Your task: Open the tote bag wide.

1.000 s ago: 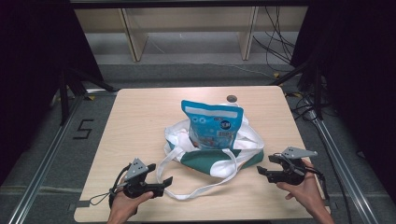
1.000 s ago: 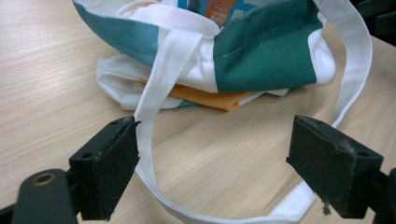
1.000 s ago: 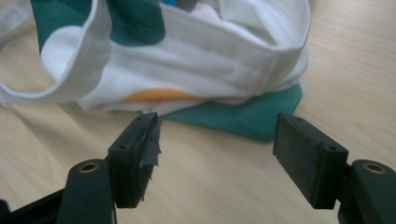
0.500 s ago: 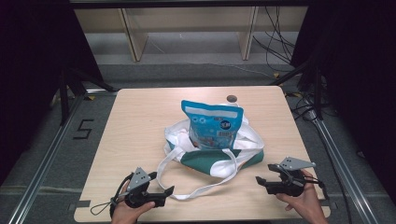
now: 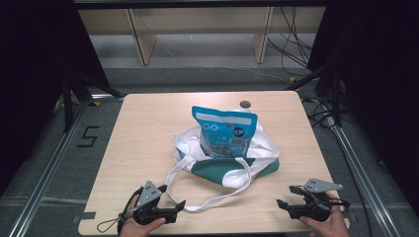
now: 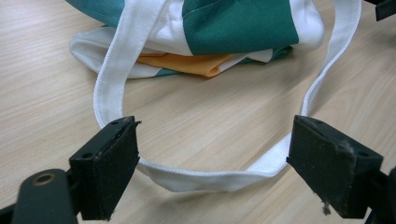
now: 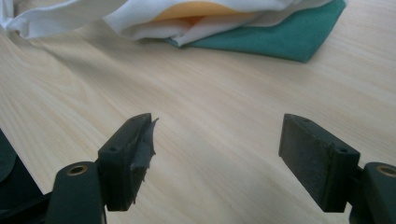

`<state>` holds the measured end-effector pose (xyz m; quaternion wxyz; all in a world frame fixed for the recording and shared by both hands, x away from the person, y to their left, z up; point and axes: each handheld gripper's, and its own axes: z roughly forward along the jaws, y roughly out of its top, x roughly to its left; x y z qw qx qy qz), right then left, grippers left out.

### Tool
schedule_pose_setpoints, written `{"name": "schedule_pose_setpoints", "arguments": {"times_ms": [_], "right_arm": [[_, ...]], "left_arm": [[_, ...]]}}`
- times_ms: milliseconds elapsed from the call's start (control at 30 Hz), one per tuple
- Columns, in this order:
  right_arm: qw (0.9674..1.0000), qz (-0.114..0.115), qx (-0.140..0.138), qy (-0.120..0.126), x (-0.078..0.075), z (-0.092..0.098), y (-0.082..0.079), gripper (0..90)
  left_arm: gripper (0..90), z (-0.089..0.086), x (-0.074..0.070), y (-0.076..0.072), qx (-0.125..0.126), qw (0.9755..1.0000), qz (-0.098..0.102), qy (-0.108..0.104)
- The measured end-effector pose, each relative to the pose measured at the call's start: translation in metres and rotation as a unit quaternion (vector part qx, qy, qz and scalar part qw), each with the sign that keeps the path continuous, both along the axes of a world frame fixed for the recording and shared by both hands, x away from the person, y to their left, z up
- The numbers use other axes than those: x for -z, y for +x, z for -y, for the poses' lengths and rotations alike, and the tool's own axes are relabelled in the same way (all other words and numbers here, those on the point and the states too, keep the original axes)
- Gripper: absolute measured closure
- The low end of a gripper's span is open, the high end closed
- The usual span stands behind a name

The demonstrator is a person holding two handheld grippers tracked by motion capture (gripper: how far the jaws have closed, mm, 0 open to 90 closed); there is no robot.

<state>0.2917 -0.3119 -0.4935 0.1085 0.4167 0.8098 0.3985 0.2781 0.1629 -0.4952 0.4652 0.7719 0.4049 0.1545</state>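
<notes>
A white and green tote bag (image 5: 237, 170) lies in the middle of the wooden table (image 5: 148, 128), and a blue snack bag (image 5: 225, 131) stands upright in it. The tote's white strap (image 5: 207, 202) loops out toward the near edge. My left gripper (image 5: 180, 205) is open at the near left, just short of that loop. In the left gripper view the strap (image 6: 205, 179) lies on the table between the open jaws of the left gripper (image 6: 215, 125), untouched. My right gripper (image 5: 285, 197) sits near the front right edge. Its jaws (image 7: 219, 119) have just been opening wider over bare wood, short of the tote (image 7: 280, 39).
A small dark round disc (image 5: 244, 104) lies on the table behind the tote. A wooden shelf frame (image 5: 143, 39) and cables stand on the floor beyond the table. Metal rails run along both sides, and a "5" mark (image 5: 88, 137) is on the floor at left.
Both hands have drawn back toward the near edge of the table, the right one farther and lower. The tote and snack bag have not moved.
</notes>
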Motion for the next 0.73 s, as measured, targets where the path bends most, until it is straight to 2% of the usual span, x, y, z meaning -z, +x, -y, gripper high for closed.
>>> {"name": "schedule_pose_setpoints", "arguments": {"times_ms": [67,100,133,167,200,233,267,500,567,600,633,667,700,733], "right_arm": [[1.0000,-0.005,-0.005,0.004,0.002,0.002,-0.002,27.3],[0.9998,0.009,-0.014,-0.008,0.003,0.004,0.000,27.3],[0.9998,0.009,-0.014,-0.008,0.003,0.004,0.000,27.3],[0.9999,-0.006,-0.008,-0.007,0.003,0.002,-0.002,27.3],[0.9998,0.003,-0.015,-0.016,0.003,0.003,-0.001,27.3],[0.9996,0.005,-0.024,-0.011,0.006,0.002,0.001,27.3],[0.9999,-0.013,-0.010,-0.001,0.004,0.000,-0.002,27.3],[0.9998,-0.006,-0.018,-0.009,0.005,0.002,-0.001,27.2],[0.9997,0.001,-0.017,-0.020,0.004,0.003,0.000,27.2],[0.9996,-0.001,-0.016,-0.021,0.004,0.004,0.000,27.2],[0.9996,-0.001,-0.016,-0.021,0.004,0.004,0.000,27.2],[0.9996,-0.001,-0.017,-0.025,0.004,0.004,0.000,27.2],[0.9996,0.000,-0.017,-0.023,0.005,0.003,0.000,27.1],[0.9997,-0.011,-0.012,-0.018,0.005,0.003,-0.001,27.1]], "left_arm": [[15.3,0.000,0.000,0.000,0.002,1.0000,0.001,0.001],[15.3,0.001,0.001,0.000,-0.001,1.0000,0.000,-0.003],[15.2,0.001,0.001,0.000,-0.001,1.0000,0.000,-0.003],[15.3,0.001,0.001,0.000,-0.003,1.0000,-0.001,-0.002],[15.3,0.002,0.001,0.000,-0.005,1.0000,-0.001,-0.006],[15.2,0.000,0.001,0.001,-0.001,1.0000,-0.002,0.003],[15.3,0.000,0.001,0.001,-0.003,1.0000,-0.002,0.003],[15.3,-0.001,0.002,0.002,-0.012,0.9999,-0.005,-0.002],[15.3,-0.005,0.002,0.004,-0.018,0.9998,-0.003,0.002],[15.2,-0.008,0.002,0.006,-0.012,0.9998,0.003,0.017],[15.3,-0.008,0.002,0.006,-0.012,0.9998,0.003,0.017],[15.3,-0.009,0.002,0.006,-0.026,0.9995,-0.001,0.014],[15.3,-0.009,0.002,0.006,-0.026,0.9995,-0.001,0.014],[15.3,-0.011,0.001,0.007,-0.032,0.9994,-0.002,0.012]]}}
